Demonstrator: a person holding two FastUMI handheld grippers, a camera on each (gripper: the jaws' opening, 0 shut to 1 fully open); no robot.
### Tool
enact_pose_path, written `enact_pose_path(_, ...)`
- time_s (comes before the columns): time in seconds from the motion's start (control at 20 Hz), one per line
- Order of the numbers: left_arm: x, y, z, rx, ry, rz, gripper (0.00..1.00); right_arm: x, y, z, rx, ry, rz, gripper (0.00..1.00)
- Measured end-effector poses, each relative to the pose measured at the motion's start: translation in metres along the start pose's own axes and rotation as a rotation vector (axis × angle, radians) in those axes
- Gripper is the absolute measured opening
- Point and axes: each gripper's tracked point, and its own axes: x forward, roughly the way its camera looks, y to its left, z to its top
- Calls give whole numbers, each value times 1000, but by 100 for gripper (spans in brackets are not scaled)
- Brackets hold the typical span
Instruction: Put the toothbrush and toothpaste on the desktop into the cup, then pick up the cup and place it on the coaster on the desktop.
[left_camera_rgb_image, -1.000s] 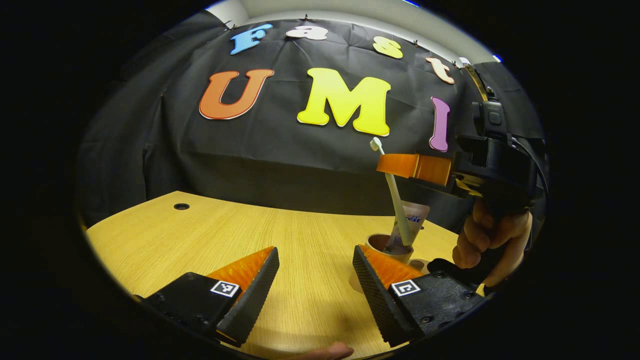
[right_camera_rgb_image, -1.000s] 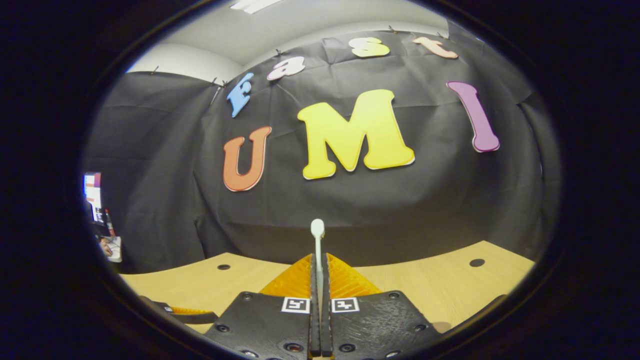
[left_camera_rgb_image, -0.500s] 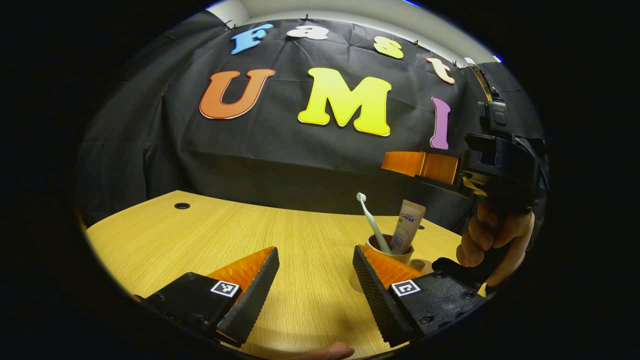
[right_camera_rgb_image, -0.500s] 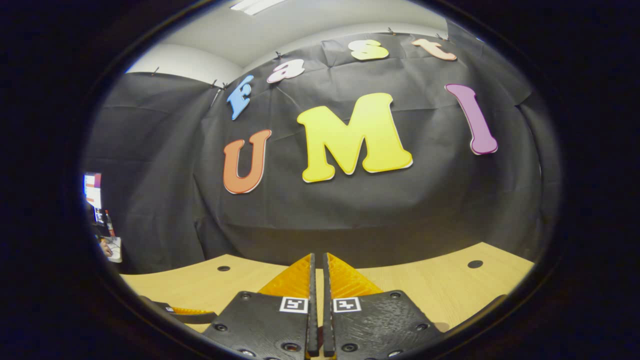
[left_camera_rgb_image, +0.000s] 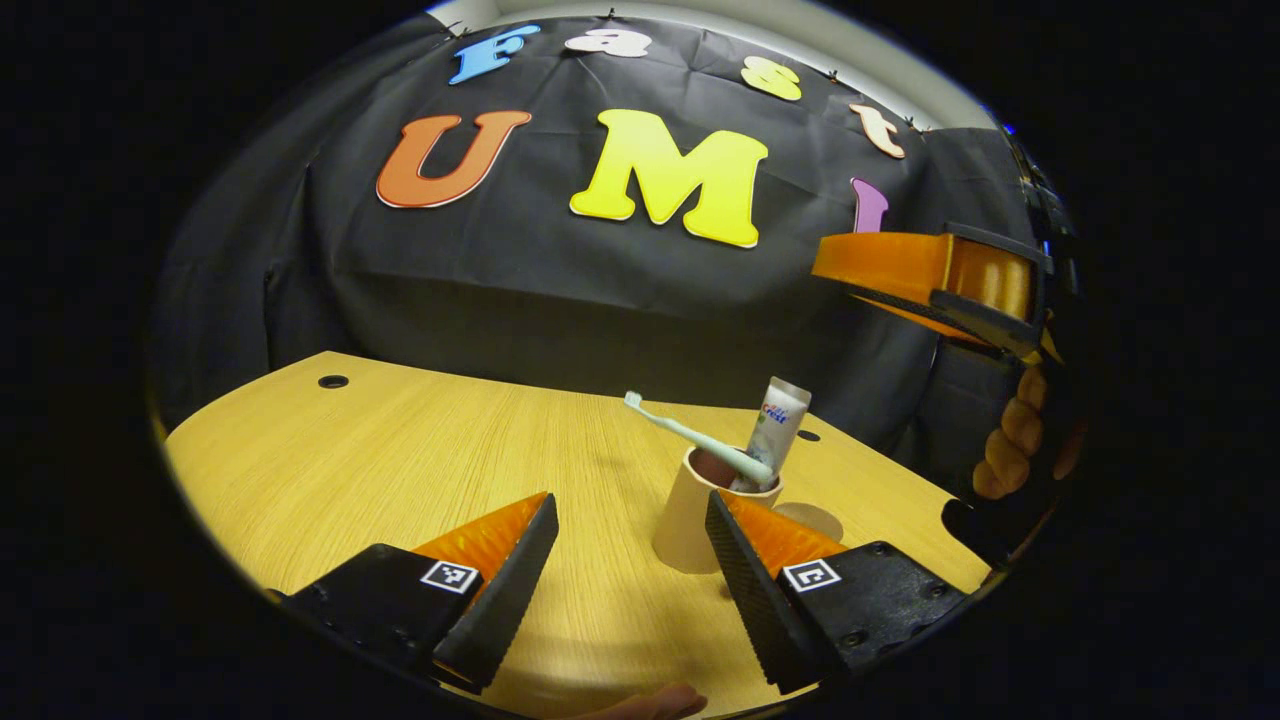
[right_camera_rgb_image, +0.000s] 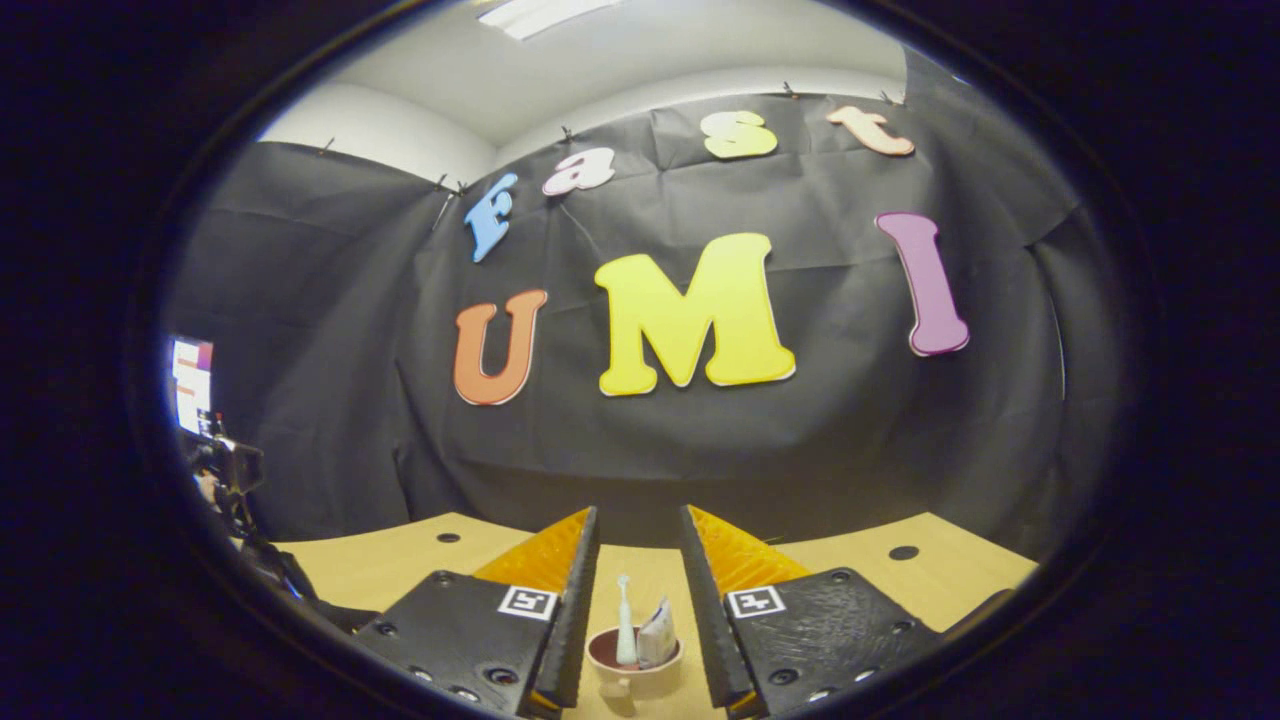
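Where finger (left_camera_rgb_image: 735, 560) overlaps, cup (left_camera_rgb_image: 685, 515) base hidden.

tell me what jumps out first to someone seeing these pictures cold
The eye lands on the beige cup standing on the wooden desktop, with a toothbrush leaning out to the left and a toothpaste tube upright beside it. In the right gripper view the open right tool hangs above that cup. The left tool sits open low beside it.

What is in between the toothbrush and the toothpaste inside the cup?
Nothing. In the right gripper view, the toothbrush and toothpaste stand side by side in the cup, with just a thin empty gap between them.
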Motion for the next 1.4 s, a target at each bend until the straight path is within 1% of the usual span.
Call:
enact_pose_path(0.05, -2, -4, 2, 0, 0, 0, 94, -9, -6, 6, -6, -10, -3, 51)
enact_pose_path(0.1, -4, -5, 3, -2, 2, 3, 94, -18, -12, 11, -12, -21, -9, 59)
enact_pose_path(0.2, -8, -6, 2, -14, 4, 16, 95, -31, -24, 17, -10, -38, -28, 63)
enact_pose_path(0.3, -11, -5, -1, -31, 14, 31, 94, -38, -27, 15, 12, -29, -29, 65)
enact_pose_path(0.35, -12, -5, -4, -40, 17, 38, 95, -40, -29, 13, 14, -18, -25, 65)
enact_pose_path(0.4, -13, -3, -5, -48, 19, 45, 95, -40, -31, 12, 10, -10, -27, 67)
enact_pose_path(0.45, -14, -3, -5, -51, 20, 48, 95, -39, -32, 11, 6, -6, -30, 67)
enact_pose_path(0.5, -14, -2, -4, -50, 21, 53, 95, -39, -31, 11, 7, -2, -28, 70)
enact_pose_path(0.55, -14, 1, -4, -46, 20, 59, 95, -38, -28, 11, 10, 0, -26, 69)
enact_pose_path(0.7, -18, 13, -1, -22, 11, 82, 94, -34, -21, 7, 7, 15, -24, 77)
enact_pose_path(0.75, -21, 19, 1, -15, 2, 88, 95, -32, -16, 5, 5, 22, -21, 79)
enact_pose_path(0.8, -23, 24, 2, -9, -7, 96, 95, -30, -9, 3, 3, 30, -15, 84)
enact_pose_path(0.85, -27, 30, 4, -7, -14, 103, 95, -28, -2, 0, -1, 37, -10, 86)
enact_pose_path(0.9, -31, 35, 7, -8, -21, 108, 95, -25, 6, -4, -9, 46, -9, 94)
enact_pose_path(0.95, -36, 42, 8, -11, -29, 117, 95, -18, 14, -9, -20, 57, -8, 96)
enact_pose_path(1.15, -59, 82, 15, 21, -61, 168, 95, 9, 56, -36, -52, 123, -26, 96)
enact_pose_path(1.25, -70, 103, 15, 53, -65, 198, 94, 27, 74, -56, -74, 169, -67, 96)
enact_pose_path(1.35, -79, 118, 13, 62, -62, 205, 95, 43, 95, -81, -74, 220, -100, 96)
enact_pose_path(1.4, -82, 124, 12, 56, -59, 203, 94, 51, 101, -97, -70, 254, -133, 96)
